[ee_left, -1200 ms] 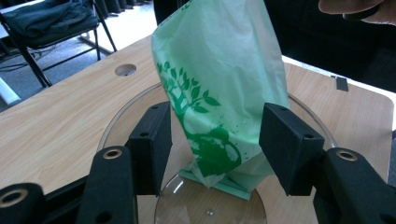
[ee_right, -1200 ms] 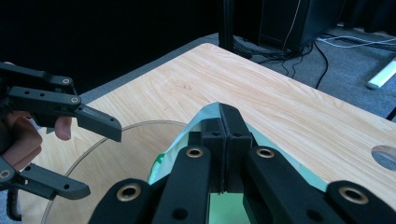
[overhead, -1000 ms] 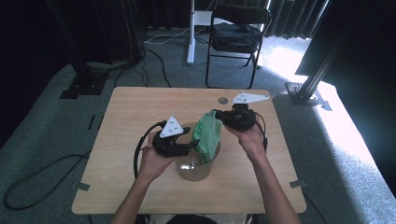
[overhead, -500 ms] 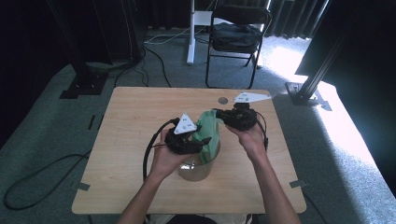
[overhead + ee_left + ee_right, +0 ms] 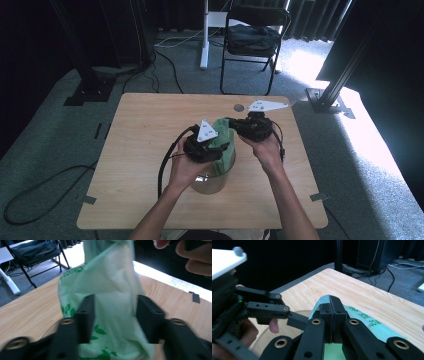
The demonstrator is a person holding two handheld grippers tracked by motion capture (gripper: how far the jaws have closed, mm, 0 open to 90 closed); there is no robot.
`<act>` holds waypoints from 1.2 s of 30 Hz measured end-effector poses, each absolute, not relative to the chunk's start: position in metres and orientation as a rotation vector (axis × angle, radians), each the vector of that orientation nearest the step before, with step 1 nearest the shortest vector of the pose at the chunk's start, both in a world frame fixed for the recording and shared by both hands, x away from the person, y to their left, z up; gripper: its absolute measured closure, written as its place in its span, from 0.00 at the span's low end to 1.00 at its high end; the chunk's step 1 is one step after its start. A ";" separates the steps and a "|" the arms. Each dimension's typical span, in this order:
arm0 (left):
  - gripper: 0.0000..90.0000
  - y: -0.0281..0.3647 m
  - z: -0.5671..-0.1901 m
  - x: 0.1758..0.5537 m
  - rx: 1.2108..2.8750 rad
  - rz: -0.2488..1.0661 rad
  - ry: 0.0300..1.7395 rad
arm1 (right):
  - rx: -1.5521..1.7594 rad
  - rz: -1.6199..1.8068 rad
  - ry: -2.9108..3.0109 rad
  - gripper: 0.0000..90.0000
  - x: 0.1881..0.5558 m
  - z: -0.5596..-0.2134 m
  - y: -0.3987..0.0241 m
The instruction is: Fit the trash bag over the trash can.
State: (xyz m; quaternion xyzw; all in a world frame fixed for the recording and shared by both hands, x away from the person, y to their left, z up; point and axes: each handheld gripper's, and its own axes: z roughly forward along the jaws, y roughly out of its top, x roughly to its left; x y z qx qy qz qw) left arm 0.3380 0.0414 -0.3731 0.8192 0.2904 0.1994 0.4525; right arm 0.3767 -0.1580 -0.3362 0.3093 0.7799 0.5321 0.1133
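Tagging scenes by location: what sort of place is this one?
Likely a recording studio or lab corner set up for data capture. A lone wooden table stands on grey carpet, black curtains hang around it, cables run across the floor, and a folding chair sits behind.

One green plastic bag (image 5: 223, 142), one clear round container (image 5: 210, 182), two tongs (left (image 5: 221, 148), right (image 5: 231, 121)), one desk (image 5: 145, 130), one folding chair (image 5: 252, 37).

- Studio-like recording room, by the look of it
- Black curtains (image 5: 100, 30) all round
- Grey carpet floor (image 5: 45, 150) with trailing cables (image 5: 35, 200)
- Black folding chair (image 5: 255, 40) behind light wooden desk (image 5: 145, 130)
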 end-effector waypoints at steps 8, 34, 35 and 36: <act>1.00 0.049 -0.370 0.335 2.022 0.545 0.703 | 0.909 1.553 2.289 1.00 0.375 -0.337 -0.160; 1.00 0.071 -0.364 0.326 1.978 0.525 0.645 | 1.042 1.527 2.320 0.61 0.377 -0.400 -0.197; 1.00 0.071 -0.364 0.326 1.975 0.523 0.646 | 1.031 1.540 2.331 0.61 0.377 -0.402 -0.197; 1.00 0.072 -0.364 0.326 1.972 0.522 0.648 | 1.025 1.546 2.336 0.60 0.377 -0.404 -0.197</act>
